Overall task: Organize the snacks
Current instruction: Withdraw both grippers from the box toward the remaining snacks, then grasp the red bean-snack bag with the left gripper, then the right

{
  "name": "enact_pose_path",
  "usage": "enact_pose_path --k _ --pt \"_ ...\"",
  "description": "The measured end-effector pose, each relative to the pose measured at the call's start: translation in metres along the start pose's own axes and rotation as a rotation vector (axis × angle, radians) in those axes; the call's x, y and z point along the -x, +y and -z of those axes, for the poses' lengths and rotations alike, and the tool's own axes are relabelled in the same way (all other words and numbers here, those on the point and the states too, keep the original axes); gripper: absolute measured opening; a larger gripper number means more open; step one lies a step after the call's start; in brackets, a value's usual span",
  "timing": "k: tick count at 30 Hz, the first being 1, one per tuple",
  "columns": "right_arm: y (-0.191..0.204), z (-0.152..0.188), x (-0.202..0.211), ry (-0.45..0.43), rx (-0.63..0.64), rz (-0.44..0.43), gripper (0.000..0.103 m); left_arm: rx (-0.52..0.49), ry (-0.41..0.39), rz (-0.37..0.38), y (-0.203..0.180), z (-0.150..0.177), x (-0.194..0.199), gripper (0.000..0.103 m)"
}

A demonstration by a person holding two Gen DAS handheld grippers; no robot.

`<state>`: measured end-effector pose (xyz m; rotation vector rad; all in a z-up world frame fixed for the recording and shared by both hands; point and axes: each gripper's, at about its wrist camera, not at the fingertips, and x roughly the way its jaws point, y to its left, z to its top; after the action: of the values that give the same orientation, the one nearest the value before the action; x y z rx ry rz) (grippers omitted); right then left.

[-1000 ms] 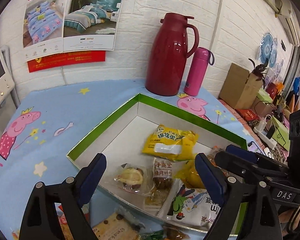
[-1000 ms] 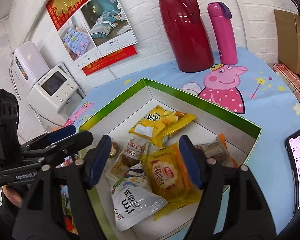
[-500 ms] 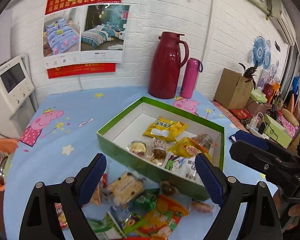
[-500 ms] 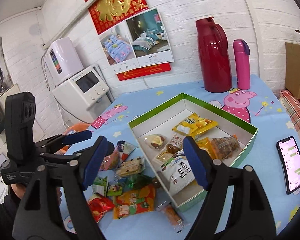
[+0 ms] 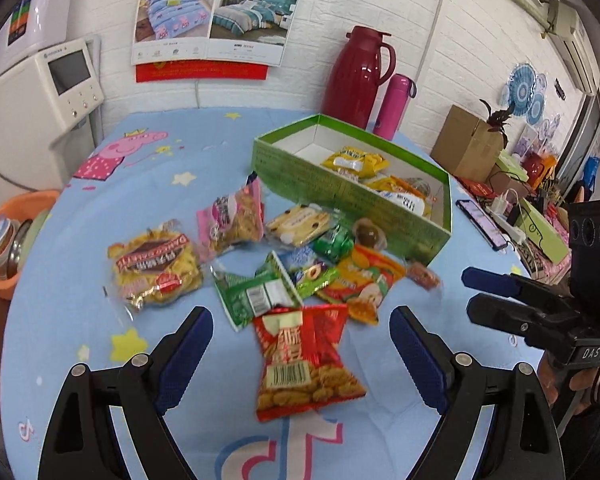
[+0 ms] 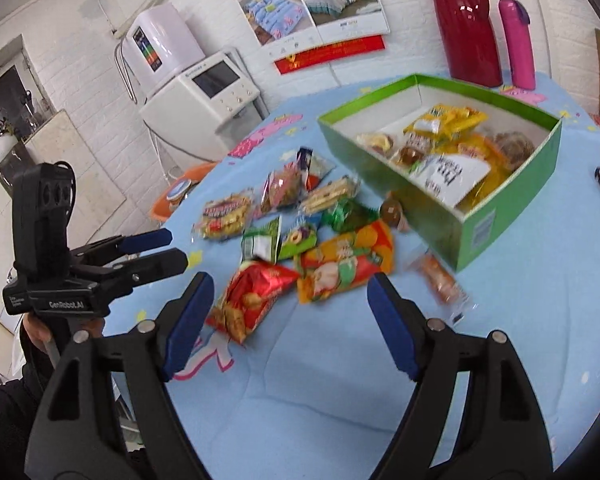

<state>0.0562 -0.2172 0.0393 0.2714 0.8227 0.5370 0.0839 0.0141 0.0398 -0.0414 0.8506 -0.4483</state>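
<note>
Both sets of jaws stand wide apart with nothing between them: the left gripper (image 5: 301, 344) hangs above the blue cartoon-printed tablecloth (image 5: 100, 208), its blue-padded fingers framing a red crinkled snack bag with a barcode (image 5: 302, 364) that lies flat on the cloth, and the right gripper (image 6: 290, 320) hangs over a bare stretch of the same cloth, with that red bag just past its left finger. Beyond the red bag, a loose heap of packets lies on the cloth: an orange pouch with a cartoon face (image 6: 344, 266), a green-and-white sachet (image 5: 256, 292), a yellow bag of twisted crisps with a red band (image 5: 156, 268), a pink packet (image 5: 232, 220) and a clear-wrapped cream biscuit pack (image 5: 300, 222). Touching the far edge of the heap stands a green rectangular cardboard box with a white inside (image 6: 512, 216), already holding several packets, among them a yellow bag (image 6: 444, 118) and a white pouch with dark lettering (image 6: 452, 174). A small orange-wrapped sweet (image 6: 440, 280) lies alone beside the box's near corner. Behind the box, against the white brick wall, stand a dark red plastic jug (image 5: 360, 76) and a pink flask (image 5: 394, 106).
</note>
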Motion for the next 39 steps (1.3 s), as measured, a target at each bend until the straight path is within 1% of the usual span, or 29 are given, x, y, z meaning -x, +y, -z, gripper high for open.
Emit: enact_pose_path --k 2,3,4,5,6,8,9,10,11,12,15,16,17,19,23,27,30,31,32,33,36,39 --pt "0.003 0.014 -0.015 0.053 -0.011 -0.022 0.07 0.044 0.023 0.032 0.011 0.014 -0.003 0.091" --pt "0.005 0.019 -0.023 0.084 -0.014 -0.036 0.067 0.067 0.033 0.053 0.016 0.019 -0.005 0.091" --pt "0.008 0.023 -0.029 0.107 -0.014 -0.051 0.063 0.085 0.039 0.064 0.021 0.024 -0.006 0.091" --pt "0.012 0.026 -0.036 0.12 -0.015 -0.062 0.06 0.1 0.041 0.073 0.025 0.028 -0.008 0.089" --pt "0.015 0.028 -0.042 0.134 -0.016 -0.071 0.06 0.112 0.042 0.08 0.029 0.03 -0.009 0.088" --pt "0.022 0.029 -0.053 0.151 -0.011 -0.094 0.058 0.129 0.052 0.1 0.035 0.033 -0.013 0.083" --pt "0.025 0.029 -0.058 0.156 -0.008 -0.101 0.058 0.135 0.058 0.117 0.036 0.035 -0.015 0.083" --pt "0.028 0.029 -0.063 0.162 -0.002 -0.107 0.055 0.141 0.062 0.128 0.038 0.038 -0.016 0.079" --pt "0.031 0.029 -0.069 0.17 0.004 -0.111 0.051 0.143 0.069 0.132 0.04 0.04 -0.018 0.074" --pt "0.034 0.028 -0.074 0.178 0.01 -0.109 0.049 0.143 0.077 0.136 0.041 0.04 -0.021 0.072" --pt "0.034 0.029 -0.086 0.199 0.012 -0.103 0.033 0.163 0.097 0.149 0.046 0.044 -0.028 0.069" --pt "0.031 0.03 -0.087 0.204 0.005 -0.101 0.023 0.168 0.101 0.155 0.047 0.043 -0.031 0.069" --pt "0.028 0.03 -0.086 0.205 -0.005 -0.105 0.02 0.173 0.108 0.162 0.048 0.044 -0.033 0.069" --pt "0.021 0.031 -0.083 0.205 -0.029 -0.113 0.02 0.176 0.121 0.185 0.048 0.046 -0.039 0.069" --pt "0.013 0.032 -0.075 0.192 -0.046 -0.097 0.02 0.172 0.136 0.211 0.043 0.048 -0.049 0.069" --pt "0.014 0.03 -0.071 0.183 -0.029 -0.09 0.02 0.172 0.143 0.252 0.036 0.045 -0.054 0.069" --pt "0.014 0.028 -0.07 0.164 -0.027 -0.082 0.02 0.15 0.144 0.262 0.029 0.043 -0.056 0.068" --pt "0.013 0.028 -0.071 0.166 -0.032 -0.08 0.021 0.146 0.143 0.263 0.028 0.043 -0.057 0.063" --pt "0.012 0.028 -0.071 0.165 -0.038 -0.082 0.021 0.147 0.147 0.28 0.027 0.043 -0.058 0.049" --pt "0.01 0.029 -0.072 0.166 -0.043 -0.084 0.02 0.157 0.152 0.295 0.027 0.043 -0.06 0.048" --pt "0.006 0.03 -0.072 0.162 -0.066 -0.105 0.019 0.157 0.136 0.281 0.025 0.043 -0.06 0.045" --pt "0.009 0.03 -0.067 0.152 -0.063 -0.1 0.019 0.172 0.127 0.279 0.022 0.043 -0.058 0.042"
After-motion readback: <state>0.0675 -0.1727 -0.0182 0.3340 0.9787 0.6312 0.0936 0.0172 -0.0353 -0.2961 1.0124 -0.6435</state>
